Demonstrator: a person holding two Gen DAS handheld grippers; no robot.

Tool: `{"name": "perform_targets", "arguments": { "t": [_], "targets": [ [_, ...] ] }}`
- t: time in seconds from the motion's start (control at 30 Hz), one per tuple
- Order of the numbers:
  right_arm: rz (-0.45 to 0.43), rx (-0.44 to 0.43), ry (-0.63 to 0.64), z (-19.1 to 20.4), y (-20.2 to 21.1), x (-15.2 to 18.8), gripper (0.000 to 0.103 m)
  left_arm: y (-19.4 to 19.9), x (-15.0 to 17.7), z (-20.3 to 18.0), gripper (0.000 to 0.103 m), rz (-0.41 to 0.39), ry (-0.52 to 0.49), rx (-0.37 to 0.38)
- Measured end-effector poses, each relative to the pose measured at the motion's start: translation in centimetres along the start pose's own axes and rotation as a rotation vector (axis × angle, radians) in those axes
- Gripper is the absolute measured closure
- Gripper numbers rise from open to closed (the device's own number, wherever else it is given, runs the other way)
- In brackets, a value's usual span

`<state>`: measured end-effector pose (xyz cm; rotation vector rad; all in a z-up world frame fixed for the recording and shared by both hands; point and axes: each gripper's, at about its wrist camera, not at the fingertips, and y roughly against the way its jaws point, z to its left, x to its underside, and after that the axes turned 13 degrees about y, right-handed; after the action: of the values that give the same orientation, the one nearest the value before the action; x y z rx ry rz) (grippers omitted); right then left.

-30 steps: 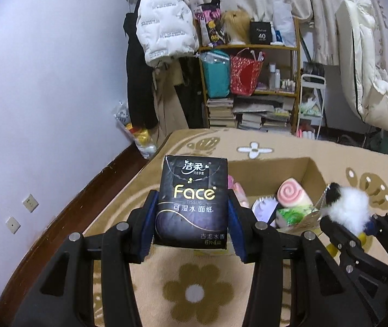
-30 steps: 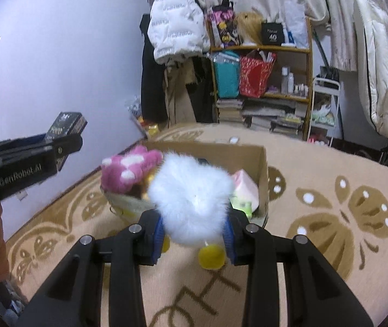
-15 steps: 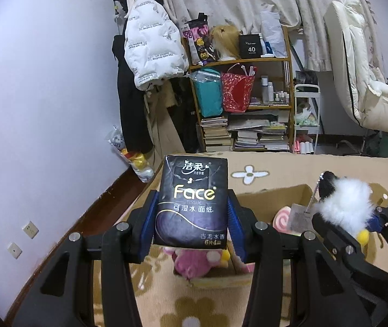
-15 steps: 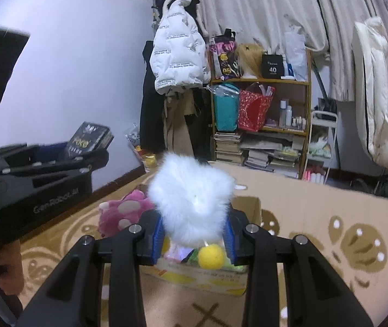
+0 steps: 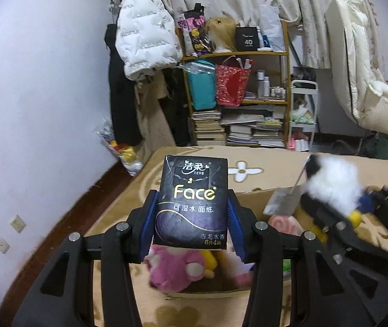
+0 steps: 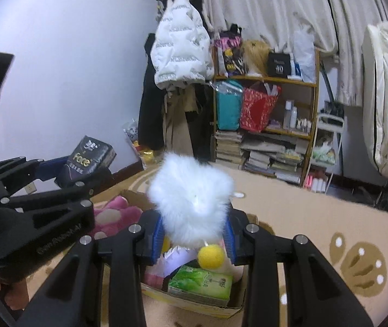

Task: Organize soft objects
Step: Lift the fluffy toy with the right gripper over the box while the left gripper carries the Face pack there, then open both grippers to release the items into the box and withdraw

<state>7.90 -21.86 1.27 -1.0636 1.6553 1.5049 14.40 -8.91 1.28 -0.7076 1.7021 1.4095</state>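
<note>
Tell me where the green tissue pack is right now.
In the right wrist view, the green tissue pack lies in the cardboard box at its near edge, just below the yellow pom-pom of the white fluffy toy.

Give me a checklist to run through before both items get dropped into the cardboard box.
1. Left tongs clamp the tissue pack: ok.
2. Right tongs clamp the white fluffy toy: ok.
3. Cardboard box below both tongs: ok.
4. Free room in the box beside the pink plush and green tissue pack: cannot tell.
5. Toy's paper tag clear of the tongs: ok.
</note>
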Motion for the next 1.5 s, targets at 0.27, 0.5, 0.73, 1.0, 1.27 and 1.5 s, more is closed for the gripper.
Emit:
{"name": "perform_targets", "arguments": {
  "t": [0.27,0.5,0.73,1.0,1.27,1.5],
  "targets": [
    [0.052,-0.029,-0.036,-0.4,-2.1,1.9,0.064,-2.9,1.1,-0.6,0.043,0.065,-0.023,-0.042],
    [0.062,-0.026,-0.082,-0.8,-2.5,2.9,0.026,-2.5,0.7,0.4,0.010,0.049,0.008,-0.040],
    [0.078,-0.007,-0.077,-0.9,-2.3,3.0,0.017,-2.3,0.8,1.3,0.002,0.038,0.004,-0.100],
    [0.079,0.009,-0.118,-1.2,-0.9,3.4,0.000,-0.6,0.6,3.1,0.001,0.039,0.026,-0.097],
    [0.068,-0.008,-0.126,-1.5,2.2,2.8,0.000,2.9,0.3,5.0,0.001,0.017,0.089,-0.089],
    [0.036,0.000,-0.091,-0.5,5.6,1.3,0.000,6.7,0.4,5.6,0.001,-0.025,0.034,-0.126]
  ]
}}
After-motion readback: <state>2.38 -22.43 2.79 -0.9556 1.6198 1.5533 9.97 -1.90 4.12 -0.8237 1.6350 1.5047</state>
